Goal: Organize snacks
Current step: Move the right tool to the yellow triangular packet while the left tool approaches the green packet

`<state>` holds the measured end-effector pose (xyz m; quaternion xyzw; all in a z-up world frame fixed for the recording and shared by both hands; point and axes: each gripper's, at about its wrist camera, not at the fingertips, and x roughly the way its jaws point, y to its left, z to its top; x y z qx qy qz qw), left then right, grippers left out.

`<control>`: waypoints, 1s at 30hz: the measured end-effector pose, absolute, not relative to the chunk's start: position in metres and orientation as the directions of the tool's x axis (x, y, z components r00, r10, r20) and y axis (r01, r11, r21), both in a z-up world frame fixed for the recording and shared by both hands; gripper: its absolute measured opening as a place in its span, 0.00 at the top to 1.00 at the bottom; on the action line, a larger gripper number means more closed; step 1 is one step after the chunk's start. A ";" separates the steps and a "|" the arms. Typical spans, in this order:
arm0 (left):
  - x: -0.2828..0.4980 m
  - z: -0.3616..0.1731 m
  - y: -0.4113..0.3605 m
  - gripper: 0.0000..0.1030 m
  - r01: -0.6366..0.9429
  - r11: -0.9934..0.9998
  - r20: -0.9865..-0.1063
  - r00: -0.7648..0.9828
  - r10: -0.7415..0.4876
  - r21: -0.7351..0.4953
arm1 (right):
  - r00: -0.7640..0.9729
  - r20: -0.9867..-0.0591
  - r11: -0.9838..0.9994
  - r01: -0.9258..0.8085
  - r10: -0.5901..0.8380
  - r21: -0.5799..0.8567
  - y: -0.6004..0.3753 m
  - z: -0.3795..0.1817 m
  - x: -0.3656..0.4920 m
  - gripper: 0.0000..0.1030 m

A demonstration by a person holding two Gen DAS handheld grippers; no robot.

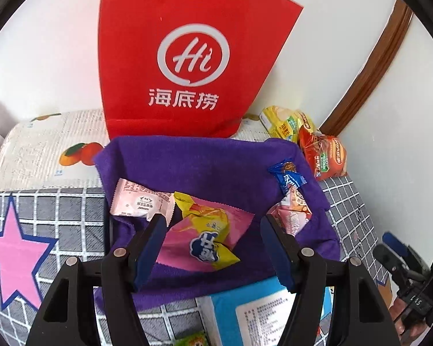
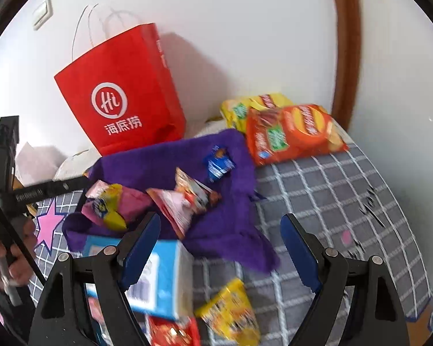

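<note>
Both my grippers gape wide, holding nothing: left gripper (image 1: 213, 243), right gripper (image 2: 220, 240). Several small snack packets (image 1: 205, 230) sit mid-frame on the purple cloth (image 1: 205, 161); chip bags (image 2: 291, 132) upper right and a yellow packet (image 2: 231, 312) at bottom remain loose, so I judge roughly half done.

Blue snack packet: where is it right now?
The blue snack packet lies on the purple towel near its far right corner, just left of the orange chip bag.
</note>
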<state>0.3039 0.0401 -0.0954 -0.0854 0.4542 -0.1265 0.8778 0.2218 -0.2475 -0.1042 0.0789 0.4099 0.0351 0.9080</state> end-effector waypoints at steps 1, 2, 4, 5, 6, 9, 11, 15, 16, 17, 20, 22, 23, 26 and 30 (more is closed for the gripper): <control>0.300 -0.092 0.040 0.36 0.146 0.955 -0.773 0.563 -0.293 -0.256 | 0.659 -0.741 0.984 0.009 0.129 0.179 -0.253 -0.107 0.215 0.18; 0.293 -0.087 0.041 0.36 0.149 0.958 -0.768 0.574 -0.285 -0.244 | 0.656 -0.743 0.983 0.011 0.132 0.185 -0.257 -0.109 0.210 0.18; 0.283 -0.081 0.043 0.36 0.149 0.962 -0.760 0.590 -0.272 -0.229 | 0.644 -0.752 0.981 0.017 0.137 0.194 -0.264 -0.118 0.199 0.18; 0.277 -0.079 0.046 0.36 0.147 0.963 -0.756 0.597 -0.268 -0.225 | 0.635 -0.760 0.980 0.019 0.141 0.197 -0.266 -0.124 0.193 0.19; 0.271 -0.077 0.048 0.36 0.144 0.964 -0.752 0.603 -0.265 -0.224 | 0.627 -0.765 0.979 0.017 0.146 0.201 -0.267 -0.128 0.189 0.19; 0.255 -0.076 0.053 0.36 0.138 0.966 -0.751 0.609 -0.257 -0.218 | 0.598 -0.783 0.979 -0.008 0.168 0.204 -0.263 -0.146 0.177 0.19; 0.246 -0.076 0.055 0.36 0.137 0.968 -0.751 0.611 -0.250 -0.210 | 0.592 -0.787 0.980 -0.031 0.177 0.197 -0.258 -0.155 0.172 0.19; 0.224 -0.078 0.063 0.36 0.128 0.972 -0.751 0.617 -0.236 -0.199 | 0.574 -0.804 0.985 -0.039 0.158 0.166 -0.251 -0.179 0.167 0.20; 0.220 -0.079 0.065 0.36 0.123 0.973 -0.753 0.616 -0.231 -0.197 | 0.566 -0.810 0.986 -0.030 0.151 0.162 -0.251 -0.185 0.168 0.23; 0.216 -0.081 0.068 0.36 0.117 0.973 -0.755 0.615 -0.227 -0.196 | 0.555 -0.818 0.986 -0.022 0.151 0.167 -0.250 -0.193 0.170 0.27; 0.203 -0.088 0.076 0.36 0.104 0.973 -0.760 0.609 -0.227 -0.206 | 0.525 -0.831 0.978 -0.014 0.185 0.209 -0.253 -0.209 0.172 0.46; 0.197 -0.093 0.082 0.36 0.095 0.971 -0.763 0.604 -0.230 -0.218 | 0.536 -0.817 0.970 -0.014 0.211 0.241 -0.255 -0.211 0.168 0.48; 0.194 -0.095 0.084 0.36 0.086 0.972 -0.765 0.603 -0.227 -0.220 | 0.543 -0.814 0.970 -0.009 0.208 0.242 -0.256 -0.210 0.164 0.49; 0.187 -0.100 0.087 0.37 0.069 0.972 -0.770 0.598 -0.221 -0.225 | 0.554 -0.809 0.969 0.012 0.198 0.246 -0.262 -0.207 0.154 0.49; 0.178 -0.109 0.083 0.37 0.072 0.969 -0.773 0.591 -0.231 -0.234 | 0.559 -0.805 0.967 0.021 0.199 0.254 -0.269 -0.206 0.140 0.49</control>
